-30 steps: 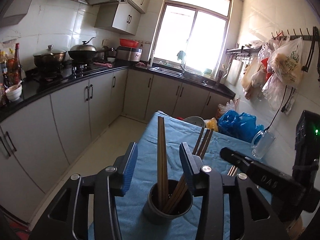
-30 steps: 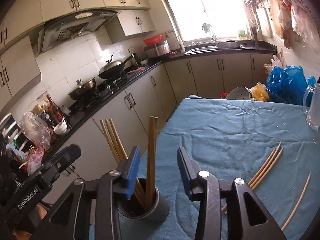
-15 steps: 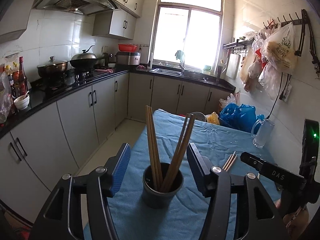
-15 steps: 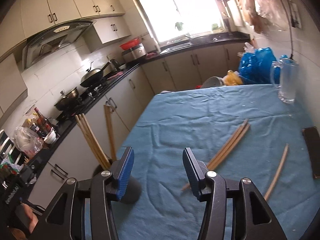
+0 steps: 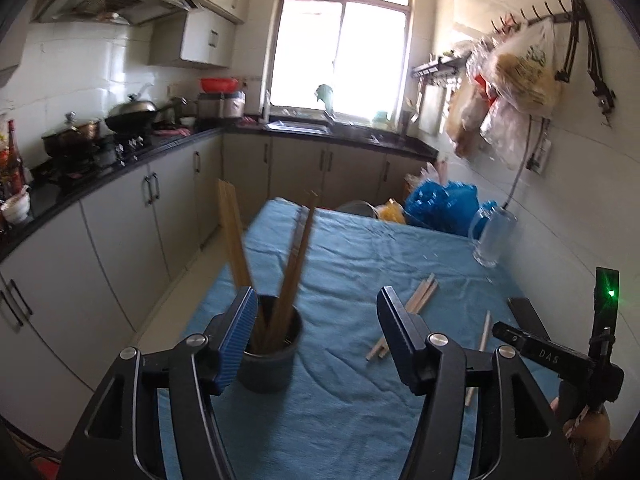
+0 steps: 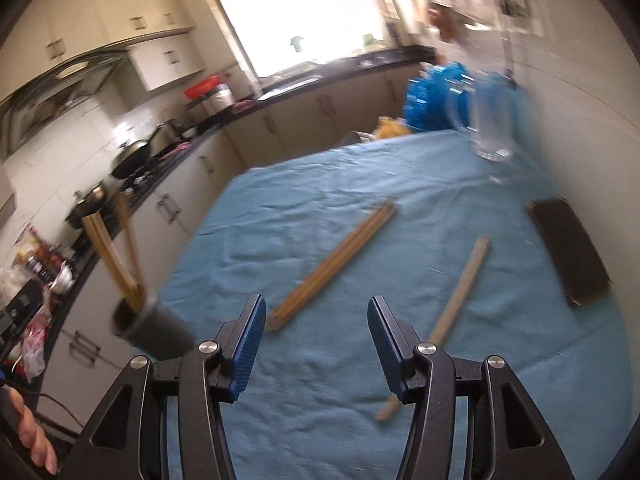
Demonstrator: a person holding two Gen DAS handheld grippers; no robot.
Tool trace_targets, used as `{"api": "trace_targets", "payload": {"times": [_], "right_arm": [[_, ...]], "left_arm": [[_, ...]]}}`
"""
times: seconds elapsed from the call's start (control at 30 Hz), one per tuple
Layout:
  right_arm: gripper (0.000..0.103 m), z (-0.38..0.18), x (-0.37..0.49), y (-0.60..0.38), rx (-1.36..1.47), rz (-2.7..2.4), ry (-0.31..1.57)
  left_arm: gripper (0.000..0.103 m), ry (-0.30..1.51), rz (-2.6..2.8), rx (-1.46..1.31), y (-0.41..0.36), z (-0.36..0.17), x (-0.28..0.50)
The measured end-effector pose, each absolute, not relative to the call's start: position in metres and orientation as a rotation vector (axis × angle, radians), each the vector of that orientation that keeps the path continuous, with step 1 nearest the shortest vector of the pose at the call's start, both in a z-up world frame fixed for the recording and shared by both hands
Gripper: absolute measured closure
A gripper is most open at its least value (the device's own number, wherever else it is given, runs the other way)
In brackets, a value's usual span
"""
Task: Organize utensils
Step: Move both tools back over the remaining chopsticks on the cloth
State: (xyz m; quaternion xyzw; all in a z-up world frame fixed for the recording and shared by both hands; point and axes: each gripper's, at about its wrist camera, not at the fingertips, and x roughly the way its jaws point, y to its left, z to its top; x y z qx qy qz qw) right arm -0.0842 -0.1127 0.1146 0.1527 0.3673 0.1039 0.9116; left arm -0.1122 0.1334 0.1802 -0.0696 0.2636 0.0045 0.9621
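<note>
Both grippers released over the blue-clothed table [image 5: 360, 420]

The dark cup [image 5: 269, 354] stands near the table's left edge with chopsticks [image 5: 294, 264] upright in it. A loose bundle [image 6: 334, 262] and a single chopstick [image 6: 460, 300] lie mid-table. The left gripper [image 5: 314, 336] and right gripper [image 6: 316, 342] have just been opening, with nothing between the fingers.

Wrinkled blue cloth [image 6: 360, 184] (matt) under pale wooden chopsticks [image 6: 336, 258] — dark, smooth holder [image 5: 269, 354], black glossy countertop [image 5: 120, 168].
</note>
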Motion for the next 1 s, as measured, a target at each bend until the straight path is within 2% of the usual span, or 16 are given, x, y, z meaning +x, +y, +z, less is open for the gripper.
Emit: {"api": "trace_targets", "payload": {"times": [0.2, 0.33, 0.4, 0.6, 0.67, 0.73, 0.87, 0.93, 1.0], "right_arm": [[0.046, 0.080, -0.083, -0.173, 0.374, 0.091, 0.818], [0.046, 0.056, -0.075, -0.191, 0.393, 0.076, 0.867], [0.046, 0.046, -0.071, -0.193, 0.397, 0.083, 0.892], [0.046, 0.024, -0.062, -0.194, 0.426, 0.117, 0.924], [0.046, 0.022, -0.060, -0.193, 0.434, 0.130, 0.925], [0.046, 0.020, -0.059, -0.194, 0.438, 0.141, 0.918], [0.046, 0.020, -0.055, -0.195, 0.448, 0.162, 0.914], [0.046, 0.019, -0.054, -0.196, 0.454, 0.171, 0.911], [0.045, 0.019, -0.053, -0.198, 0.462, 0.176, 0.905]], "left_arm": [[0.043, 0.674, -0.129, -0.116, 0.088, 0.140, -0.078], [0.073, 0.780, -0.192, -0.076, 0.056, 0.107, -0.045], [0.077, 0.840, -0.206, -0.086, 0.047, 0.087, -0.026], [0.077, 0.914, -0.147, -0.105, 0.029, 0.046, 0.033], [0.074, 0.939, -0.117, -0.078, 0.023, 0.033, 0.046], [0.064, 0.981, -0.101, -0.056, 0.019, 0.020, 0.057], [0.064, 1.027, -0.132, -0.035, 0.009, 0.011, 0.058], [0.074, 1.080, -0.241, -0.072, -0.002, 0.012, 0.052], [0.094, 1.186, -0.403, -0.139, -0.014, 0.010, 0.044]]}}
